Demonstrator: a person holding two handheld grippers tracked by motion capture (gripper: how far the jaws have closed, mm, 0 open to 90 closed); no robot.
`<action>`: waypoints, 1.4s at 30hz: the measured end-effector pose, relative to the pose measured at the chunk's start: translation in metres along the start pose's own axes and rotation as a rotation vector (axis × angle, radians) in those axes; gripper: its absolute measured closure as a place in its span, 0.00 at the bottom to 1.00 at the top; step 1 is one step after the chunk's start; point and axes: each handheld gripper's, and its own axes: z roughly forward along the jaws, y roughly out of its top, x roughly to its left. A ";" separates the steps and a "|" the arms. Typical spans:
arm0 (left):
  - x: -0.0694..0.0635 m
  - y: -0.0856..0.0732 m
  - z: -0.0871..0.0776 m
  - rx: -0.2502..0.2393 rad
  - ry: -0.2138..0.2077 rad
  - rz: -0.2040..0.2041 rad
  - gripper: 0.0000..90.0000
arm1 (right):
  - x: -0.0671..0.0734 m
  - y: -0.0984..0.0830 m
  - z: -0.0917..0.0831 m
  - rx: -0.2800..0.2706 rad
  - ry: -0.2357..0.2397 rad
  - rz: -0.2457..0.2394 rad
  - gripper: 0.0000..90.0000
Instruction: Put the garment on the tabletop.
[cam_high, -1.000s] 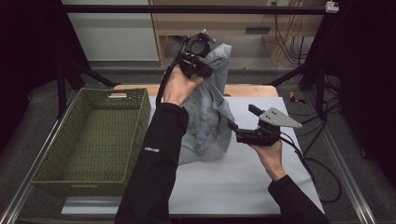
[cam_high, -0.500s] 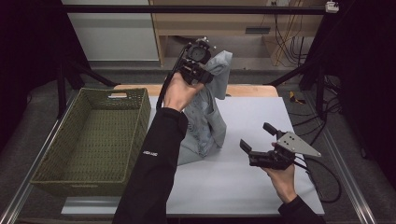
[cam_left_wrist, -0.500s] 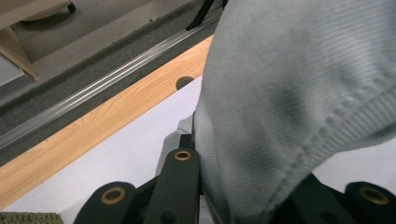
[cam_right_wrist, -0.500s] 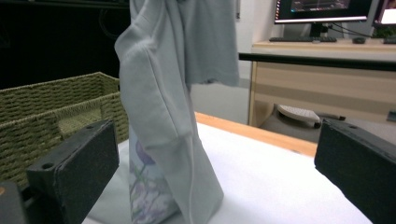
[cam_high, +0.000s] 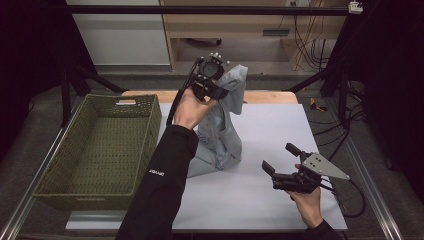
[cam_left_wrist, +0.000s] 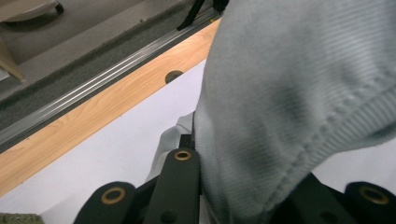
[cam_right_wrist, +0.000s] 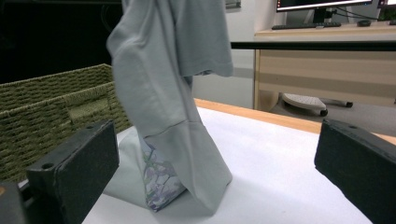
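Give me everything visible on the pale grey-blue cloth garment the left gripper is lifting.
The pale grey-blue cloth garment looks like soft ribbed knit with a stitched hem and a coloured print near its bottom. The left gripper is shut on its top, holding it raised so that it hangs in long folds. Its lower end rests bunched on the white table surface, right of the green woven basket. The open right gripper is apart from it.

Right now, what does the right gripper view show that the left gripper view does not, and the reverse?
Right gripper view: the woven basket, the printed patch low on the hanging grey garment, and open jaws apart from the cloth. Left gripper view: the garment's ribbed hem clamped between that gripper's jaws, and a hole in the wooden table edge. Both: the garment and the white tabletop.
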 end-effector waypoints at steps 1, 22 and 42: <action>-0.001 -0.003 0.000 -0.004 -0.002 0.002 0.89 | -0.001 -0.001 -0.001 0.009 -0.003 0.006 0.00; -0.028 -0.062 0.029 -0.032 -0.036 0.036 0.88 | -0.011 -0.012 -0.011 -0.002 0.004 0.017 0.00; -0.035 -0.113 0.064 0.030 -0.103 0.062 0.35 | -0.007 -0.014 -0.009 0.030 0.004 0.031 0.00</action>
